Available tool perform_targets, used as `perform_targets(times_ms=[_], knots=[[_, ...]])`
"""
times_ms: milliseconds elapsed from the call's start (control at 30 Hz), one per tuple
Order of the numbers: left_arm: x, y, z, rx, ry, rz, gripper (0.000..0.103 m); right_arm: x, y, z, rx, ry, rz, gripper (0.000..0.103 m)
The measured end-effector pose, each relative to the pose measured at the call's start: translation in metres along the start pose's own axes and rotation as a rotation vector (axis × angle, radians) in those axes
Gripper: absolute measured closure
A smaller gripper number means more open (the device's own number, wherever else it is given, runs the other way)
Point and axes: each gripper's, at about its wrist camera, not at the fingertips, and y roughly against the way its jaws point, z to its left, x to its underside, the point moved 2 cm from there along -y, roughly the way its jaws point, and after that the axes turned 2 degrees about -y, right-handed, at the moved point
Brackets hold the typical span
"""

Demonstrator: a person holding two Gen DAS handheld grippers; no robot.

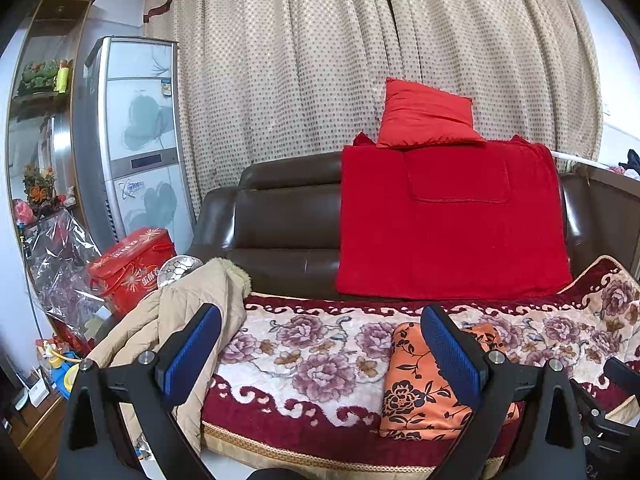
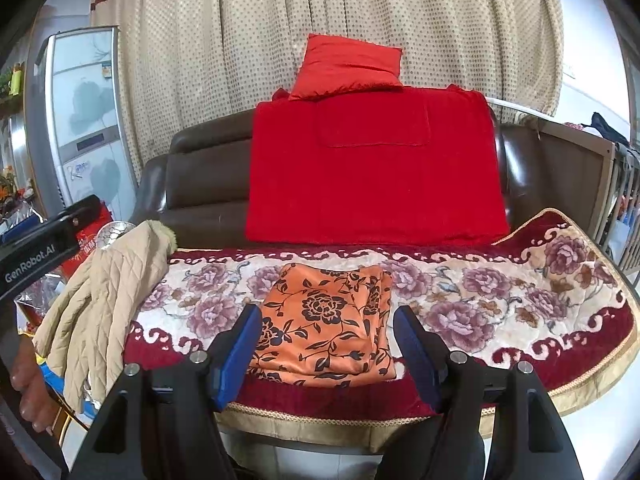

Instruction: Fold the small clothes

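An orange cloth with black flowers [image 2: 324, 320] lies folded into a flat rectangle on the flowered sofa cover [image 2: 500, 300]. My right gripper [image 2: 326, 350] hangs open just in front of its near edge, with nothing between the blue pads. In the left wrist view the same orange cloth [image 1: 416, 384] lies partly behind the right finger of my left gripper [image 1: 320, 344]. That gripper also stands open and holds nothing, above the sofa cover [image 1: 304, 356]. A beige quilted jacket [image 1: 192, 320] is heaped over the sofa's left end, shown as well in the right wrist view [image 2: 108, 304].
A red blanket [image 2: 372, 172] and a red cushion [image 2: 348, 66] rest on the brown leather sofa back [image 2: 200, 184]. Left of the sofa stand a red gift box [image 1: 132, 268], clear plastic wrap and a tall air conditioner [image 1: 136, 136]. A hand [image 2: 28, 396] holds the left gripper.
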Motion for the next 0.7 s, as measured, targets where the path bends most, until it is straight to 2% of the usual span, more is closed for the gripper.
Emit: perform_targets(times_ms=[700], knots=[[-0.0007, 0.0057, 0.0029, 0.003, -0.001, -0.014, 0.003, -0.0069, 0.0026, 0.0019, 0.011, 0.004, -0.035, 0.030]])
